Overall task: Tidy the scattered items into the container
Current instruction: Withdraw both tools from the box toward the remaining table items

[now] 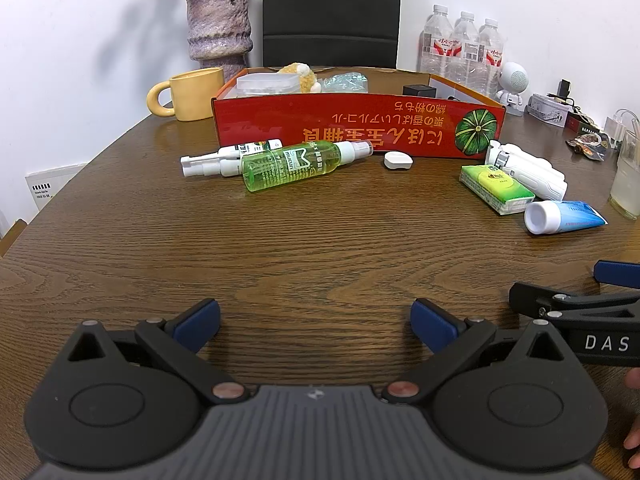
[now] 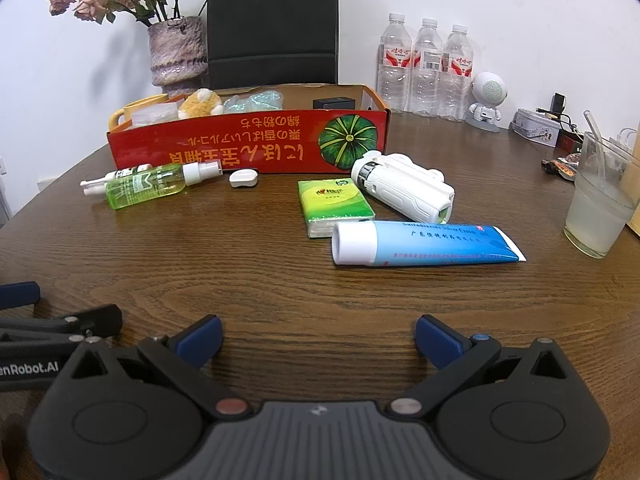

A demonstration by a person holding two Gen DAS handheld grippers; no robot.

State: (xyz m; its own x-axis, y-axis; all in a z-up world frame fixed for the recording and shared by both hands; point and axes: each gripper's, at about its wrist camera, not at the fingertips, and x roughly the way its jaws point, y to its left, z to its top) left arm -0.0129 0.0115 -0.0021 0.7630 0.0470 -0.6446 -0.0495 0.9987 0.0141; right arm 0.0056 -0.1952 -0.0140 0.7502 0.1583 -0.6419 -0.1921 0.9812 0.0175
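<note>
A red cardboard box (image 1: 360, 124) (image 2: 248, 144) stands at the back of the wooden table and holds a plush toy (image 2: 200, 104) and other items. In front of it lie a green spray bottle (image 1: 296, 164) (image 2: 156, 186), a white spray tube (image 1: 216, 158), a small white case (image 1: 398, 159) (image 2: 243, 178), a green tissue pack (image 1: 496, 188) (image 2: 334, 206), a white device (image 1: 528, 170) (image 2: 404, 186) and a blue tube (image 1: 560, 216) (image 2: 424, 242). My left gripper (image 1: 316, 326) and right gripper (image 2: 318, 340) are both open, empty, near the table's front.
A yellow mug (image 1: 192, 94) and a vase (image 1: 220, 28) stand left of the box. Water bottles (image 2: 424, 68), a white robot speaker (image 2: 486, 100) and a glass with a straw (image 2: 600, 212) stand at the right. A black chair (image 1: 332, 12) is behind the table.
</note>
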